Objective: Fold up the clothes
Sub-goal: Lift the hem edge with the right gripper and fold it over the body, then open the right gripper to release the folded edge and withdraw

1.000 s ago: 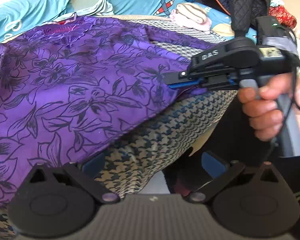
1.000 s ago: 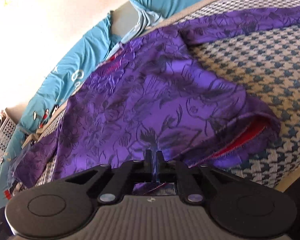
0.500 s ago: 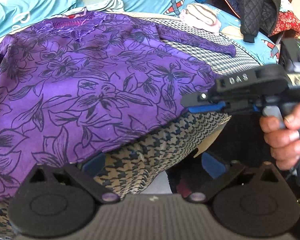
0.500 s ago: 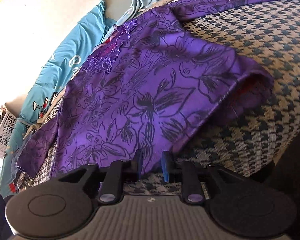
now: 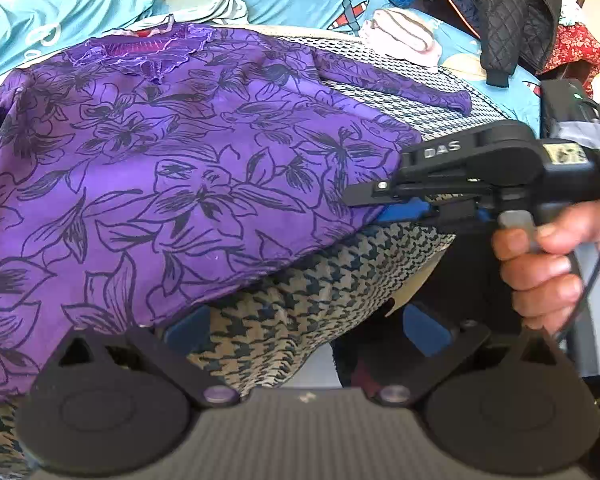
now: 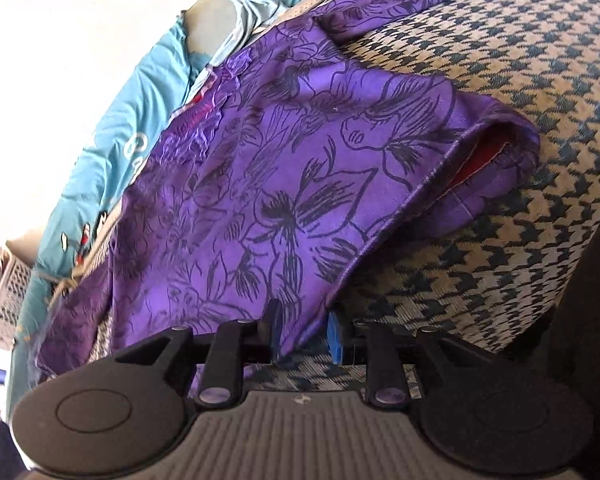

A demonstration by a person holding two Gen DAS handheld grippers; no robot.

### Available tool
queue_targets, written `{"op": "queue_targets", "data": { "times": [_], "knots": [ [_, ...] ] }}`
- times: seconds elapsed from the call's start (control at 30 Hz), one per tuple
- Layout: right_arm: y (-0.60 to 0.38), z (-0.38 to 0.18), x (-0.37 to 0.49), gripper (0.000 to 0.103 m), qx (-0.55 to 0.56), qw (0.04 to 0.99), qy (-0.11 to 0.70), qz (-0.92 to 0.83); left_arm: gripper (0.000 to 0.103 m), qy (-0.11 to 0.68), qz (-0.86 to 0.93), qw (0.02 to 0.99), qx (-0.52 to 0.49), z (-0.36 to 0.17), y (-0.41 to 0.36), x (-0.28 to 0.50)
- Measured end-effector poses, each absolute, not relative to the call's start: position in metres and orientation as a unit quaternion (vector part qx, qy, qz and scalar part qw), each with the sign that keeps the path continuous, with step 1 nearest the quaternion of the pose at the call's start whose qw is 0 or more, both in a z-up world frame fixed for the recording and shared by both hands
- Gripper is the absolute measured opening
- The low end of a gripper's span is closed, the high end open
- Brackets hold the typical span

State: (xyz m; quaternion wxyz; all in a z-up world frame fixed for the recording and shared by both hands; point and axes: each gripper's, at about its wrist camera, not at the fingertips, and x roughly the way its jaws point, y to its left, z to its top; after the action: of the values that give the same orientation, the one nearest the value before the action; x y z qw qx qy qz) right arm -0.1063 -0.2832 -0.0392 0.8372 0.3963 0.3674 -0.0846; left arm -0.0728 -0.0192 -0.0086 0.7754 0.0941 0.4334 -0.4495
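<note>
A: Where the purple blouse (image 5: 172,184) lay across the houndstooth cover (image 5: 308,312), how did it sit against each tool?

B: Item one, right gripper (image 6: 302,334): fingers parted by a moderate gap, the blouse's lower hem corner lying between them, pads not closed on it. In the left wrist view the same gripper (image 5: 374,206) came in from the right at the hem's right corner, upper finger over the cloth, blue pad just under its edge, held by the person's hand (image 5: 540,260).

A: And the left one?

B: Item two, left gripper (image 5: 304,334): spread wide, holding nothing. The hem lay just above its left blue pad (image 5: 188,330); the right pad stood apart, off the edge of the surface.

A: Condition of the garment?

B: Item three, blouse: purple with black outlined flowers, spread mostly flat, front up, ruffled neckline (image 5: 148,58) at the far side, one long sleeve (image 5: 400,84) stretched right over the cover. Near the hem's right corner the cloth bulged open in the right wrist view, red lining (image 6: 480,160) showing inside.

A: Surroundings?

B: Item four: turquoise printed bedding (image 5: 60,20) behind; a pale folded garment (image 5: 404,36) and a dark quilted jacket (image 5: 508,8) at far right; a pale lattice basket (image 6: 8,300) far left in the right wrist view.
</note>
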Motion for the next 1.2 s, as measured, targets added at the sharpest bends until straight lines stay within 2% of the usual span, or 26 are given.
{"op": "queue_targets", "data": {
  "times": [0.03,0.07,0.17,0.5,0.63,0.83,1.2],
  "knots": [
    [-0.283,-0.040,-0.105,0.021,0.396,0.837,0.366,-0.089,0.103,0.433,-0.451,0.774,0.095,-0.009,-0.020,-0.074],
    [-0.281,-0.040,-0.103,0.013,0.387,0.842,0.365,-0.095,0.103,0.433,-0.453,0.773,0.096,-0.009,-0.020,-0.075],
    [-0.274,-0.036,-0.102,0.006,0.358,0.858,0.355,-0.097,0.103,0.431,-0.461,0.770,0.100,-0.010,-0.023,-0.079],
    [-0.281,-0.003,-0.093,0.005,0.385,0.891,0.237,-0.039,0.103,0.419,-0.440,0.790,0.077,-0.007,-0.028,-0.064],
    [-0.285,0.002,-0.087,0.005,0.390,0.891,0.228,-0.046,0.103,0.413,-0.408,0.813,0.048,0.000,-0.017,-0.046],
    [-0.288,0.002,-0.084,0.005,0.387,0.891,0.232,-0.048,0.103,0.417,-0.318,0.851,0.036,0.000,-0.005,-0.010],
    [-0.262,-0.007,-0.097,0.011,0.223,0.919,0.318,-0.065,0.103,0.435,-0.176,0.883,0.026,-0.010,0.034,0.023]
  ]
}}
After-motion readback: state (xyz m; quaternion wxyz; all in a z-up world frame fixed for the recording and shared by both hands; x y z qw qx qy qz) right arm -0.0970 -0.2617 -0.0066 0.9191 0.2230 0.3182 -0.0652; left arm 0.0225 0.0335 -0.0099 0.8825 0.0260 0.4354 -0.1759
